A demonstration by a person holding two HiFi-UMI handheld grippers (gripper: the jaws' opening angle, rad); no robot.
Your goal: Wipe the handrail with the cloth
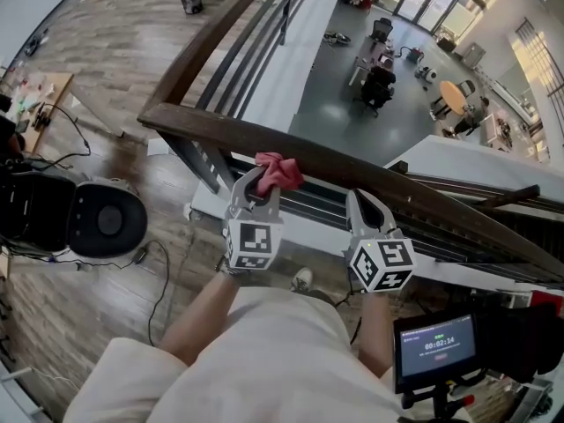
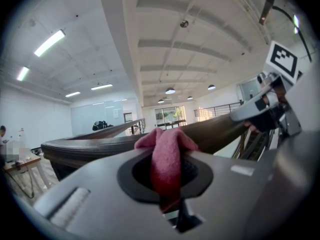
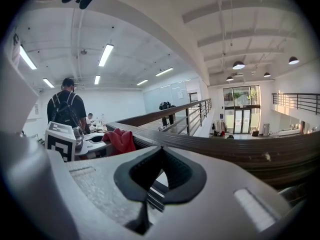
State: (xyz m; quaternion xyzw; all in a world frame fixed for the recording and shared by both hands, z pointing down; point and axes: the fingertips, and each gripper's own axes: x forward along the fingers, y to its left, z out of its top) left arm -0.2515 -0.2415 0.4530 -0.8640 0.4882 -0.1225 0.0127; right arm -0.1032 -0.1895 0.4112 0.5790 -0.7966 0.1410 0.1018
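Handrail (image 1: 379,180) runs lengthwise from its corner at your left down to your right, bare wood beyond both tools. Your left gripper (image 1: 257,180) clamps the red cloth (image 1: 280,171), bunched on the rail top. Your right gripper (image 1: 359,199), closed on nothing, sits just beside the rail. A black seat (image 1: 106,220) stands well apart at your left.

The grey plastic left gripper (image 1: 258,185) and right gripper (image 1: 359,199) have curved jaws lined with black pads (image 3: 181,176), each bearing a white cube (image 1: 253,242) of black square markers. The person wears a cream short-sleeved top (image 1: 264,346).
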